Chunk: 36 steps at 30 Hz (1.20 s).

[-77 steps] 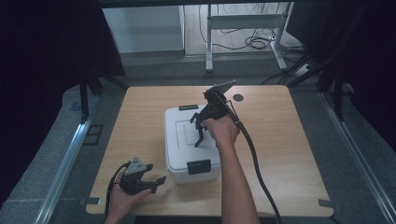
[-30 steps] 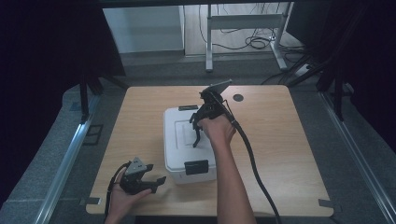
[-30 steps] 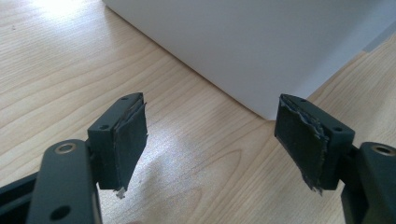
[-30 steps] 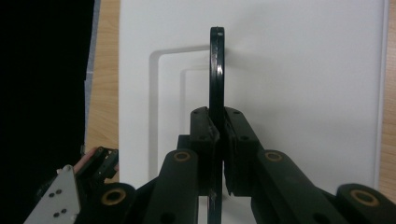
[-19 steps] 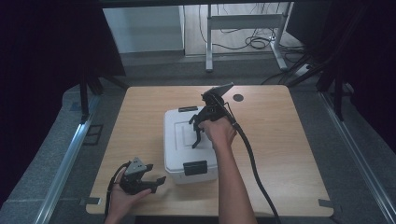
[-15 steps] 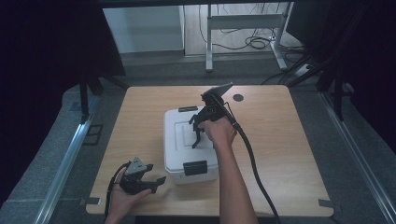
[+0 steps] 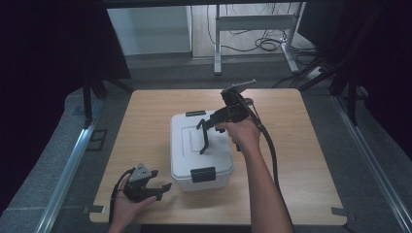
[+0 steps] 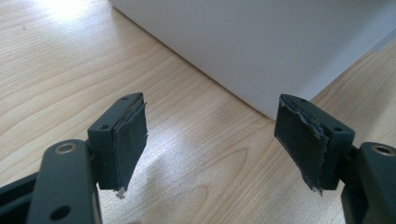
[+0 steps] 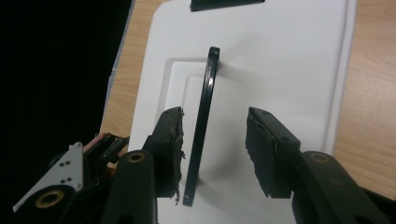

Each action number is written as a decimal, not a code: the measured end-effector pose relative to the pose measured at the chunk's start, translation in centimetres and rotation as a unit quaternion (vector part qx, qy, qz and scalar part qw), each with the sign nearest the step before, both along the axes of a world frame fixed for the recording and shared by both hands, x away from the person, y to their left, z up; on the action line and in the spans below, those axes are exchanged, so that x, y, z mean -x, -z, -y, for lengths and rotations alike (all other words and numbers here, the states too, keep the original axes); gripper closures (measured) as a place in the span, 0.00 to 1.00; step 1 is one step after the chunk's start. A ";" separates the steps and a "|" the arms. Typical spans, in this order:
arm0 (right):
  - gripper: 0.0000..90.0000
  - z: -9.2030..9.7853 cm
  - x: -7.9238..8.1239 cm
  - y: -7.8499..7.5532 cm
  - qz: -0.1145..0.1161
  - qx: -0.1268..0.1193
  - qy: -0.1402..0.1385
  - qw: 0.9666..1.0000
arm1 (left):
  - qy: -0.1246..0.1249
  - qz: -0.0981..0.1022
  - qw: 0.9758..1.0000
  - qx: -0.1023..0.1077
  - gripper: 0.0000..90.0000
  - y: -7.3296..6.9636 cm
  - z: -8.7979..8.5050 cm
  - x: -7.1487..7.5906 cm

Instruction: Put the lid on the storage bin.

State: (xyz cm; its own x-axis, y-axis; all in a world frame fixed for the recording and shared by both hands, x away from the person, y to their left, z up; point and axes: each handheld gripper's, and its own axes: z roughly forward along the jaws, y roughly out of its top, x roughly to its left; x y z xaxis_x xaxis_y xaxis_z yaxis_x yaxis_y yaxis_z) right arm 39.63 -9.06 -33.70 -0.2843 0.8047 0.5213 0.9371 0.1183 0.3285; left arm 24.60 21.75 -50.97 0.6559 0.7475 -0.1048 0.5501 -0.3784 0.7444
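Box [image 7: 200, 150]: smooth white plastic | handle [image 9: 201, 122]: thin black bar, upright | right tongs [image 9: 215, 149]: opening around it | left tongs [image 8: 210, 144]: open

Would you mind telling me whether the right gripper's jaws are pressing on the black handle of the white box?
Apart. The right gripper view shows the right gripper with its jaws just opened around the upright black handle, white lid visible on either side.

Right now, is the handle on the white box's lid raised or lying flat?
Raised: the black handle stands on edge above the white lid, between the right gripper's open jaws.
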 end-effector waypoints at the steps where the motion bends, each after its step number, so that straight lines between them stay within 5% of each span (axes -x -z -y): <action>1: 0.62 0.2 0.1 -0.1 0.004 -0.004 -0.002 1.000 | -0.001 0.001 1.000 -0.001 0.29 0.0 0.0 0.0; 16: 0.58 8.1 1.1 0.1 0.083 -0.010 -0.013 0.996 | -0.014 0.003 1.000 -0.011 0.29 0.0 -0.3 0.0; 22: 0.56 11.7 2.1 2.0 0.116 -0.005 -0.007 0.993 | -0.018 0.001 1.000 -0.011 0.29 0.1 -0.6 0.0; 36: 0.51 16.7 3.8 7.7 0.139 -0.006 0.008 0.990 | -0.021 -0.002 1.000 -0.017 0.29 0.3 -0.7 -0.1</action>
State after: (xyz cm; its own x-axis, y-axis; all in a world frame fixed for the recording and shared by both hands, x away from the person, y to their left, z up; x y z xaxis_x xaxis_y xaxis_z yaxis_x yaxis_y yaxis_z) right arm 35.84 -25.76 -41.39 -0.4054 0.8047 0.4337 0.8118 0.0988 0.5755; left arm 24.65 22.42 -51.25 0.6234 0.7776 -0.0817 0.5693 -0.3798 0.7291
